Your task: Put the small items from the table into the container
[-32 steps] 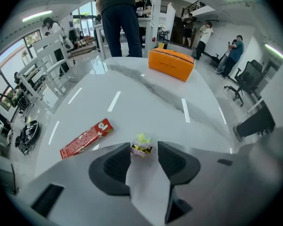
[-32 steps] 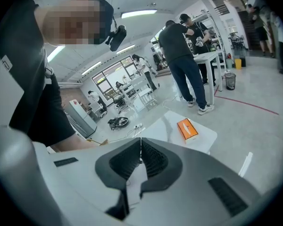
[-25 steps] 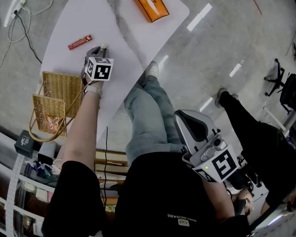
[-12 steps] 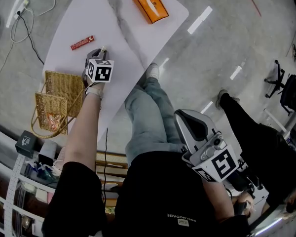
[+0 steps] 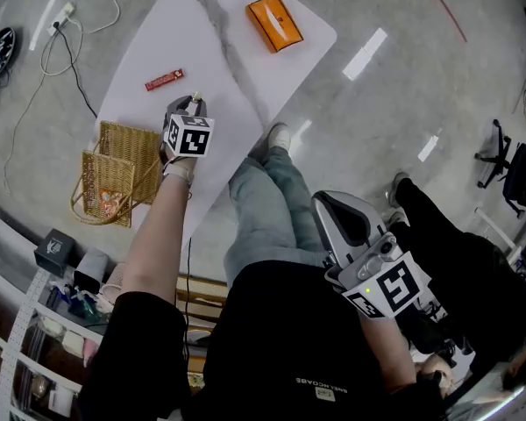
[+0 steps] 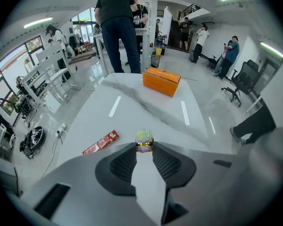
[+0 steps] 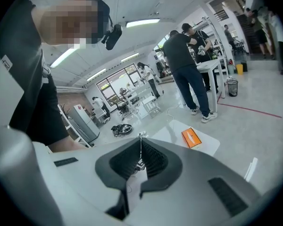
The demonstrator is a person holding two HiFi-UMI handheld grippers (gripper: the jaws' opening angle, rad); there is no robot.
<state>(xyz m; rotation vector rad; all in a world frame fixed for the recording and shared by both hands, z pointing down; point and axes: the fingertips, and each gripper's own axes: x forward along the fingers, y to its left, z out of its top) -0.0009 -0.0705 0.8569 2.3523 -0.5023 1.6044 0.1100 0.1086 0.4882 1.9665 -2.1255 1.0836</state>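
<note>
Since the left gripper (image 5: 193,102) has come up off the table (image 5: 158,46) over the last second, the head view now shows it hanging above the near half of the table top, close to the left edge, with the wrapped sweet (image 5: 194,97) at its tips. The pick is judged complete, and the carry to the wicker basket (image 5: 114,169) is the step in hand. That basket stands at the table's near left corner, just beside the gripper, with a small orange-tinted item already inside. The red stick pack (image 5: 164,80) lies untouched by the left edge, and the orange box (image 5: 274,22) sits at the far right corner. The right gripper (image 5: 326,203) is held back near the person's body, clear of the table. Left gripper view: the jaws pinch the sweet (image 6: 144,138) by its gold-banded middle, a detail the head view cannot resolve. The stick pack (image 6: 100,142) and box (image 6: 162,81) appear beyond, but the basket does not. Right gripper view: the jaws are pressed together on nothing, and only the box (image 7: 192,137) and its table corner are seen past them.
</note>
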